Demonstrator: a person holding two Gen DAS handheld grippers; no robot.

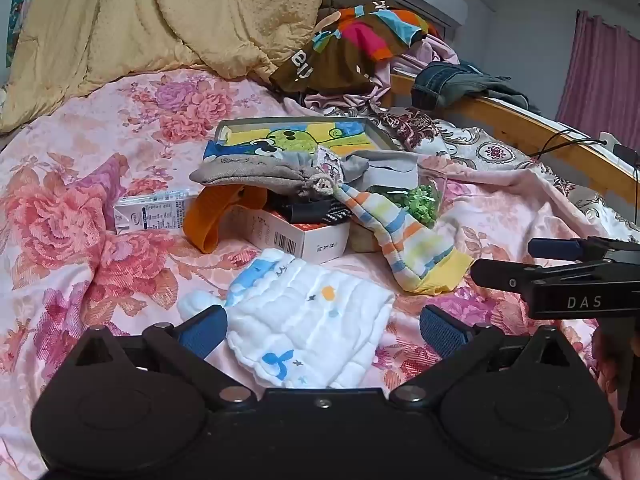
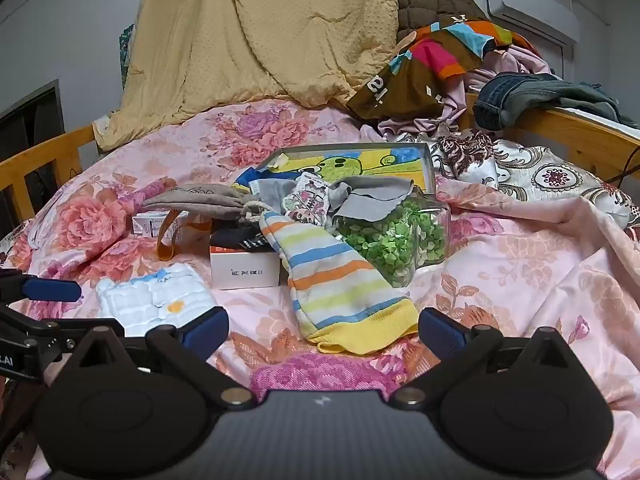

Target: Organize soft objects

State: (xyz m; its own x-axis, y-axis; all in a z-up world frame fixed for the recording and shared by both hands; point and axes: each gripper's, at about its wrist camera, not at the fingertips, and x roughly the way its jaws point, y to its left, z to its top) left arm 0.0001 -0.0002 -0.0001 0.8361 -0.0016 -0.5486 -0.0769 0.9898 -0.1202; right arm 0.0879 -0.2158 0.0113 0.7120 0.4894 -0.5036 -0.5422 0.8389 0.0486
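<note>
A white quilted cloth (image 1: 308,320) with blue and orange prints lies on the floral bedsheet, just ahead of my left gripper (image 1: 323,330), whose blue pads stand wide apart around its near part without pressing it. A striped sock (image 2: 340,284) with a yellow cuff lies in front of my right gripper (image 2: 324,330), which is open with nothing held. The same sock (image 1: 412,248) and cloth (image 2: 156,298) show in the other views. Behind them sits a heap: a grey drawstring pouch (image 1: 256,176), grey cloth (image 2: 372,196), an orange band (image 1: 216,220).
A tray (image 2: 430,168) with a cartoon towel stands behind the heap. White boxes (image 1: 288,236), a carton (image 1: 152,212) and a clear jar of green bits (image 2: 396,240) lie among the soft things. A tan quilt (image 2: 260,40), piled clothes (image 2: 440,64) and wooden bed rail (image 2: 580,136) border the bed.
</note>
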